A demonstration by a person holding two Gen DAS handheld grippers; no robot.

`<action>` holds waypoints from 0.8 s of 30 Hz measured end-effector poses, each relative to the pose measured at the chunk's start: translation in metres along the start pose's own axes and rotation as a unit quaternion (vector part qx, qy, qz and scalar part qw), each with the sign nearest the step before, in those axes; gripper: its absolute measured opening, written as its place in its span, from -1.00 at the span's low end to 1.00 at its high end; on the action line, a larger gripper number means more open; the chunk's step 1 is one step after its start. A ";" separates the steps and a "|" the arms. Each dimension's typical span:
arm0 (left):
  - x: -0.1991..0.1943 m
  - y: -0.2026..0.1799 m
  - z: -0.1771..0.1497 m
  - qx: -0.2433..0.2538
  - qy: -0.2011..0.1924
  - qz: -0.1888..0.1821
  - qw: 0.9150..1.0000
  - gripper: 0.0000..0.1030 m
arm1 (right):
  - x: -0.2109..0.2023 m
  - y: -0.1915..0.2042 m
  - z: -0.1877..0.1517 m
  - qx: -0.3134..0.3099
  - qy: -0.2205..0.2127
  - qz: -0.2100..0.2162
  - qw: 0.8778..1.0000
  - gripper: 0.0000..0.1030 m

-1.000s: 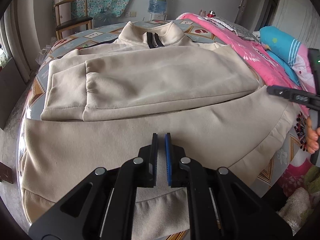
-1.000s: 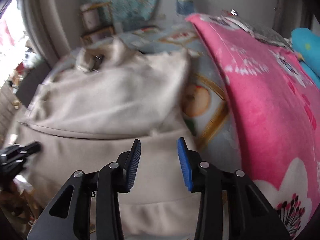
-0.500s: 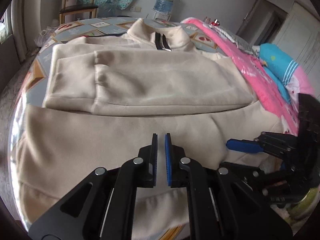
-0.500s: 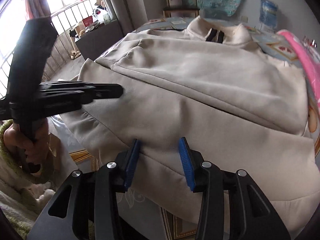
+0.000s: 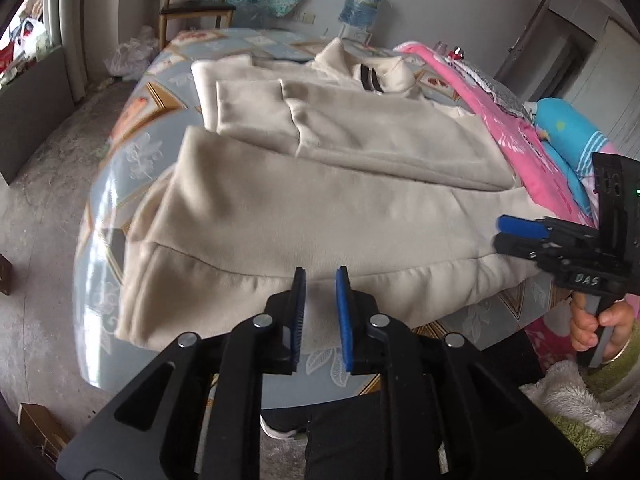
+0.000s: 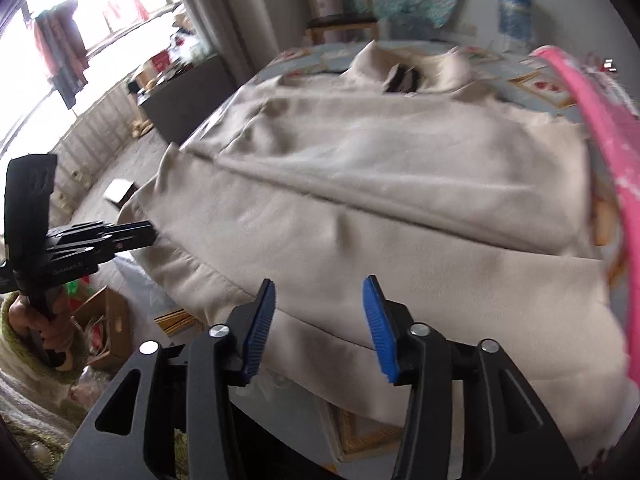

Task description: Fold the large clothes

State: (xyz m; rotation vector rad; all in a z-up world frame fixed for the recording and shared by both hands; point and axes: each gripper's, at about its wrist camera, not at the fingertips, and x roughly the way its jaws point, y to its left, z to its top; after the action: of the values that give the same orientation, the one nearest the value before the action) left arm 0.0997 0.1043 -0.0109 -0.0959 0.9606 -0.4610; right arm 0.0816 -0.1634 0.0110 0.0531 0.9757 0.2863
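Note:
A large cream jacket (image 5: 320, 200) lies flat on the bed, its black-striped collar (image 5: 370, 76) at the far end and both sleeves folded across the chest. My left gripper (image 5: 320, 276) hovers over the near hem. Its jaws are opening with a narrow gap, and no cloth is between the pads. My right gripper (image 6: 318, 292) hangs above the hem band further right. Its jaws are also opening, wider, with nothing between them. The left wrist view shows the right gripper (image 5: 506, 234) at the jacket's right edge. The right wrist view shows the left gripper (image 6: 150, 232) by the left hem corner.
The bed has a blue patterned sheet (image 5: 132, 148). A pink quilt (image 5: 500, 120) and a blue pillow (image 5: 568, 136) border the jacket's right side. A wooden chair (image 5: 196, 8) and a water bottle (image 5: 362, 0) stand behind. A cardboard box (image 6: 108, 320) sits on the floor.
Both pairs of jaws have widened. My left gripper has drawn back and leftward to the hem. My right gripper has swung from the pink quilt side to over the hem.

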 end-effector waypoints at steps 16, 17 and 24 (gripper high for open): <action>-0.007 0.024 0.020 -0.058 0.000 0.054 0.997 0.23 | -0.033 -0.063 -0.024 0.105 -0.011 -0.072 0.992 0.71; -0.005 0.020 0.026 -0.054 -0.001 0.057 0.997 0.26 | -0.035 -0.063 -0.021 0.109 -0.017 -0.065 0.992 0.72; 0.013 -0.006 0.085 -0.032 0.000 0.068 0.997 0.36 | -0.039 -0.072 0.020 0.127 -0.019 -0.026 0.991 0.73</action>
State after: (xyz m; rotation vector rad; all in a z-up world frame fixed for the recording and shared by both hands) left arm 0.1721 0.0828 0.0299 -0.0878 0.9757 -0.3057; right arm 0.0929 -0.2416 0.0411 0.2640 0.9689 0.1113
